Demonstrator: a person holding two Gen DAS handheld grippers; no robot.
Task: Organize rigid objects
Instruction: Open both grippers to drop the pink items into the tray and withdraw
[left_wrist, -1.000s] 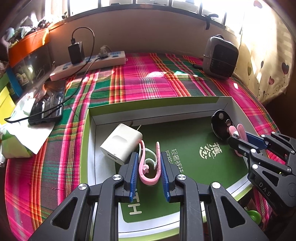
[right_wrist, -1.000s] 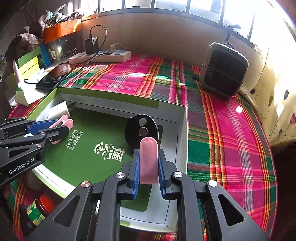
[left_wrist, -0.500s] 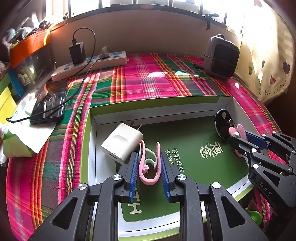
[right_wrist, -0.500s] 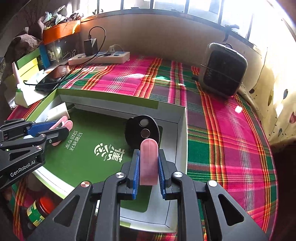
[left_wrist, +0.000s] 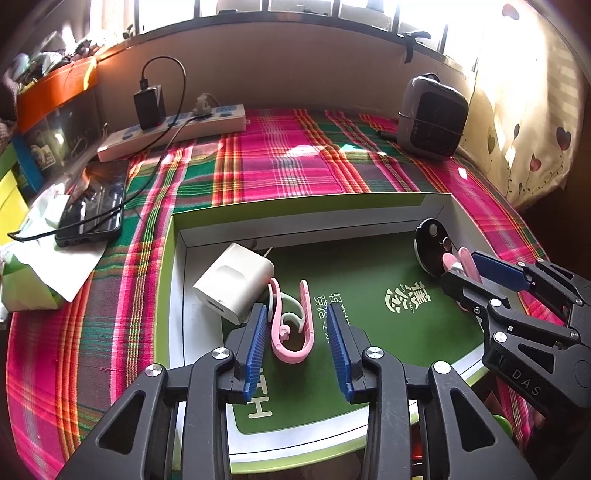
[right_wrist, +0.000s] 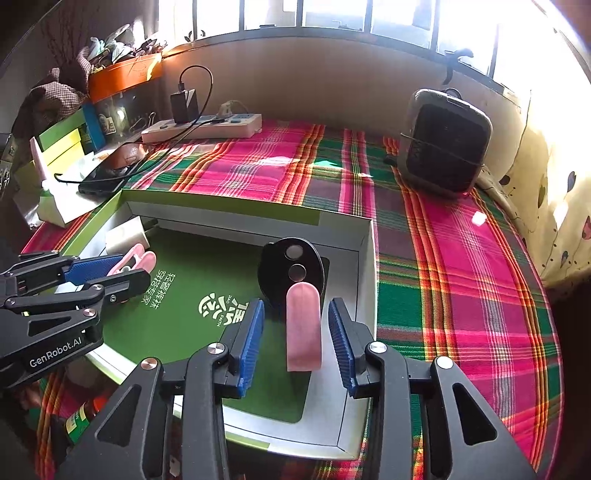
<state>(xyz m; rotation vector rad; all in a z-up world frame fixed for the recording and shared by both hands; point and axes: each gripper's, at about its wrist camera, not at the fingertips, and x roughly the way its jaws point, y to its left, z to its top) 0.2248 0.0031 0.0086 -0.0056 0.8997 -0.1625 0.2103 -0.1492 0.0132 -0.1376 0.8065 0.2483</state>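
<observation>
A shallow green box (left_wrist: 295, 216) (right_wrist: 236, 205) lies on the plaid cloth. In it, a pink U-shaped clip (left_wrist: 291, 325) sits between the blue pads of my left gripper (left_wrist: 297, 321), whose jaws are opening and no longer touch it. A white charger cube (left_wrist: 234, 282) lies just left of the clip. My right gripper (right_wrist: 295, 321) is also opening; a pink flat piece (right_wrist: 303, 328) stands between its pads with gaps on both sides. A black round disc (right_wrist: 291, 269) (left_wrist: 430, 245) leans in the box's far right corner.
A white power strip (left_wrist: 173, 129) with a black adapter, a phone (left_wrist: 92, 206) on its cable and white paper lie at the left. A grey heater (left_wrist: 432, 114) stands at the back right. Boxes crowd the left edge. A jar (right_wrist: 79, 421) shows below the box.
Both grippers have opened: the left pads came off the pink clip and the right pads came off the pink flat piece. Neither hand moved.
</observation>
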